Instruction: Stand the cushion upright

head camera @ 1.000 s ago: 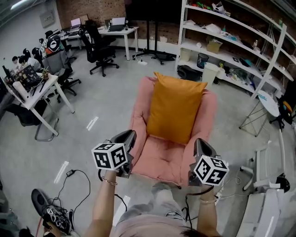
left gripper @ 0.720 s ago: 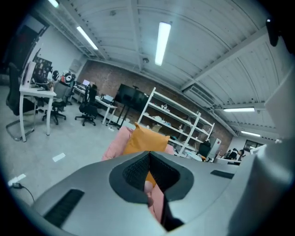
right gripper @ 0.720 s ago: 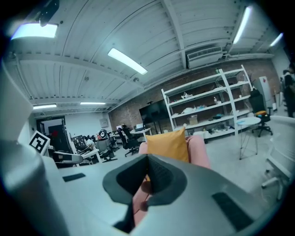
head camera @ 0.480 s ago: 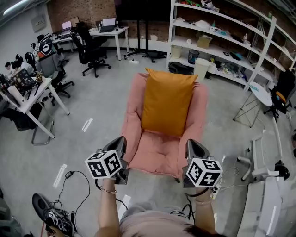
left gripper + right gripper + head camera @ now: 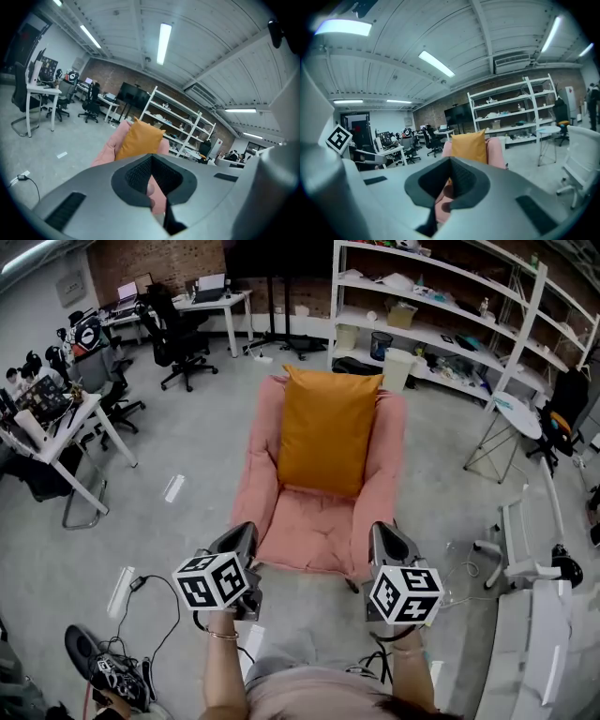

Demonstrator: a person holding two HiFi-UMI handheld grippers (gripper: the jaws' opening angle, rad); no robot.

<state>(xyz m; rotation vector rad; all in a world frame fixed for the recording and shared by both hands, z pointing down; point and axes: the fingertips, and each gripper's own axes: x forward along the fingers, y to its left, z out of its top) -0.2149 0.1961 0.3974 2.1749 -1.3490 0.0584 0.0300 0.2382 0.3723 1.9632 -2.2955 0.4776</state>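
Observation:
The orange cushion [image 5: 328, 432] stands upright against the backrest of the pink floor chair [image 5: 309, 532]. My left gripper [image 5: 242, 534] is shut and holds nothing; it hovers just off the seat's front left corner. My right gripper [image 5: 382, 536] is also shut and empty, at the front right corner. Neither touches the cushion. In the left gripper view the cushion [image 5: 139, 140] rises beyond the closed jaws of the left gripper [image 5: 152, 178], with the chair [image 5: 104, 153] beside it. Over the right gripper [image 5: 451, 182] in the right gripper view, the cushion [image 5: 469, 146] stands against the chair [image 5: 496, 153].
White shelving [image 5: 441, 329] runs behind the chair. Desks [image 5: 66, 427] and office chairs [image 5: 173, 343] fill the left side, where people sit. Cables [image 5: 155, 596] and shoes [image 5: 103, 673] lie on the floor at lower left. A small table [image 5: 514, 413] and white furniture [image 5: 525, 570] stand at right.
Both grippers have drawn back from the chair toward the person, so chair and cushion lie farther ahead. The cushion has stayed upright against the backrest.

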